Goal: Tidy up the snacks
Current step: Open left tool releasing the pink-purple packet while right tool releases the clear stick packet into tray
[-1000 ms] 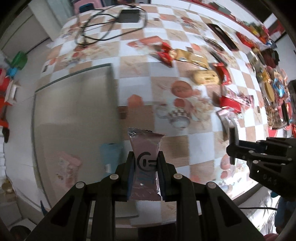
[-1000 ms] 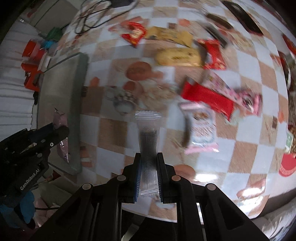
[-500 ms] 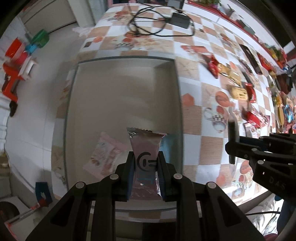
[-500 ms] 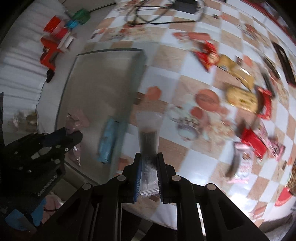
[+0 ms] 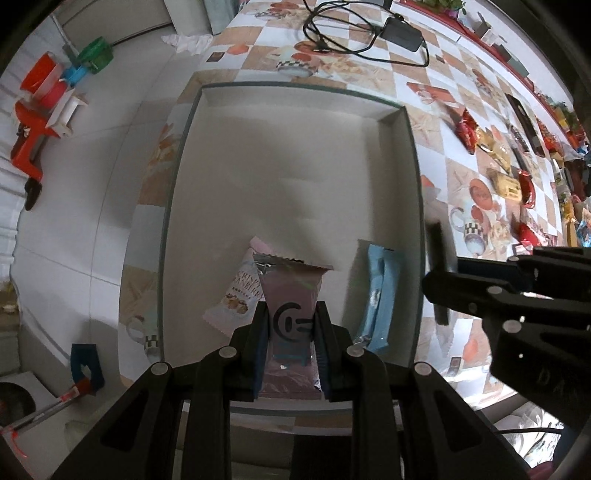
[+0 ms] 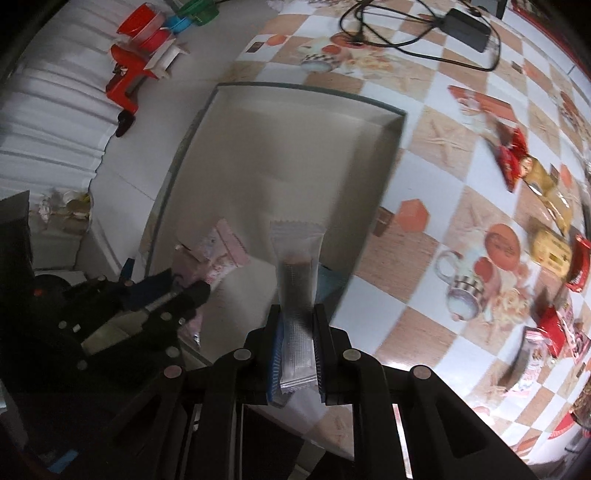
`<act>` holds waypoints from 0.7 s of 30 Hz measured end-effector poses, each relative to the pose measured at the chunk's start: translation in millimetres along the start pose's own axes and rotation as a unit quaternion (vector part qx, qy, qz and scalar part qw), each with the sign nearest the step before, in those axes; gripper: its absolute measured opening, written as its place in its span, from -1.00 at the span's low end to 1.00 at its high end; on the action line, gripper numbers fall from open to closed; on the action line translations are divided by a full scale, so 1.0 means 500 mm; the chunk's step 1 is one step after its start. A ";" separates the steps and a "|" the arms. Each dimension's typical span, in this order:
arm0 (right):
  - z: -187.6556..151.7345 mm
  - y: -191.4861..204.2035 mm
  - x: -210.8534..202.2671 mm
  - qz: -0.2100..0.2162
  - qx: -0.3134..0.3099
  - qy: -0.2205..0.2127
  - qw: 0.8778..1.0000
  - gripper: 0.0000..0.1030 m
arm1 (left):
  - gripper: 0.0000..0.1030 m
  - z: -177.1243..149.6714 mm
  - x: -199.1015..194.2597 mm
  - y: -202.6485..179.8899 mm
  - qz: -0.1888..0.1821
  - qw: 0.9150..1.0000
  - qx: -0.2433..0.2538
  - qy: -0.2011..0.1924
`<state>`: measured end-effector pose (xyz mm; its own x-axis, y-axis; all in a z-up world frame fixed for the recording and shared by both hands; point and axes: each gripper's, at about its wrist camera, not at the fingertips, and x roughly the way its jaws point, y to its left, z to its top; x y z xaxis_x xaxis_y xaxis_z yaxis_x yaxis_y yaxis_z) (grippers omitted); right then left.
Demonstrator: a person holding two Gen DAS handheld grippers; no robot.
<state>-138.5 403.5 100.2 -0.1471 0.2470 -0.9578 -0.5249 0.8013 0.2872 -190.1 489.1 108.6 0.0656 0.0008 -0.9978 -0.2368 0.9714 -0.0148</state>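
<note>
My left gripper (image 5: pixel 291 325) is shut on a pale pink snack packet (image 5: pixel 291 291) and hangs over the near end of a shallow grey box (image 5: pixel 413 155). In the box lie a pink cranberry crisp packet (image 5: pixel 236 291) and a light blue bar (image 5: pixel 378 295). My right gripper (image 6: pixel 297 332) is shut on a clear packet with a dark bar (image 6: pixel 297 266), above the box's near right part (image 6: pixel 391 147). The left gripper (image 6: pixel 177 291) shows at the left of the right wrist view, the right gripper (image 5: pixel 439 273) at the right of the left wrist view.
Several loose snacks (image 6: pixel 546 251) lie on the checked tablecloth (image 6: pixel 424 243) right of the box. A black power adapter with cable (image 5: pixel 402 31) lies at the far end. Red and green plastic items (image 5: pixel 40 107) stand on the floor to the left.
Both grippers have moved left from over the tablecloth to above the grey box, each keeping its packet. The box now fills the middle of both views.
</note>
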 end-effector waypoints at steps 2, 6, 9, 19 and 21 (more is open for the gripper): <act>0.007 0.011 0.011 0.002 -0.004 0.004 1.000 -0.67 | -0.52 -0.001 0.006 0.002 0.000 1.000 0.001 0.005; 0.012 0.026 0.026 0.003 -0.009 0.010 1.000 -0.67 | -0.51 -0.005 0.015 0.003 0.001 1.000 0.002 0.014; 0.017 0.034 0.036 0.005 -0.013 0.015 1.000 -0.67 | -0.31 -0.009 0.017 0.005 -0.003 1.000 0.000 0.018; 0.012 0.028 0.045 0.009 -0.016 0.031 0.999 0.05 | 0.46 -0.014 0.029 0.002 0.011 0.999 -0.008 0.034; 0.009 0.021 0.034 -0.002 -0.012 0.018 1.000 0.56 | 0.48 -0.015 0.036 -0.004 0.011 0.999 -0.013 0.034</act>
<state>-142.5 418.6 86.9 -0.1742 0.2243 -0.9588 -0.5452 0.7889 0.2835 -195.7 485.6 90.5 -0.0064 0.0045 -1.0000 -0.2621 0.9650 0.0060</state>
